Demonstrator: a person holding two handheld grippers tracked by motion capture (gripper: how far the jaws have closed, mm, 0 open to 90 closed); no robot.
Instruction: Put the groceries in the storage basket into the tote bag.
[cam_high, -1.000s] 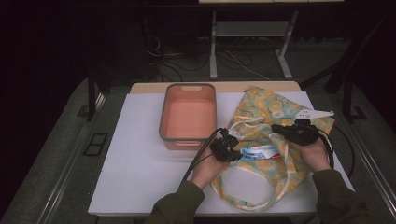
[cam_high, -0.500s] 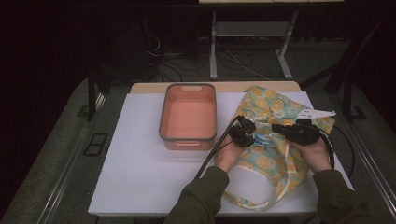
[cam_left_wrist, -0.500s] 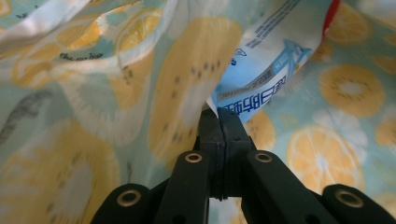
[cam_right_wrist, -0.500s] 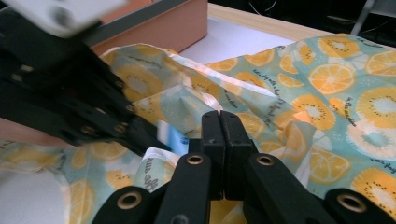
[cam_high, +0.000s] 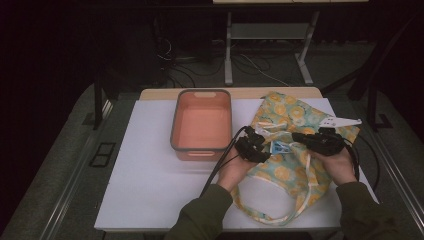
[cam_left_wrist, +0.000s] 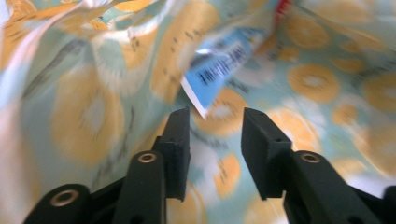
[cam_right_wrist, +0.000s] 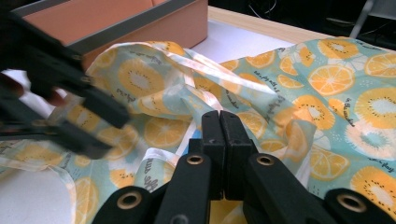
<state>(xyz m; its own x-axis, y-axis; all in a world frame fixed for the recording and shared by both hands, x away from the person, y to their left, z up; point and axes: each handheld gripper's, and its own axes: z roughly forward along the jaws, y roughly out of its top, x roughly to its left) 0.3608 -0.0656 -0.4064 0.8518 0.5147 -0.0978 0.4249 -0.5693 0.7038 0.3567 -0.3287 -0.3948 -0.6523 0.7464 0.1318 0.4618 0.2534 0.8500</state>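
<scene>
Fruit-print cloth bag (cam_high: 295, 135): lies crumpled on the right half of the white table surface (cam_high: 145, 185), one looped handle reaching the near edge. Blue-and-white packet (cam_left_wrist: 219, 65): sits in the bag's mouth. Orange bin (cam_high: 201, 125): stands mid-table toward the far edge, just left of the bag. Left gripper (cam_left_wrist: 215, 128): jaws apart, pointed into the bag just short of the packet. Right gripper (cam_right_wrist: 219, 123): jaws pressed together over the bag's folds; whether they pinch cloth cannot be told.

One bag (cam_high: 295, 130) (fruit print), one bin (cam_high: 202, 125), two grippers.
</scene>
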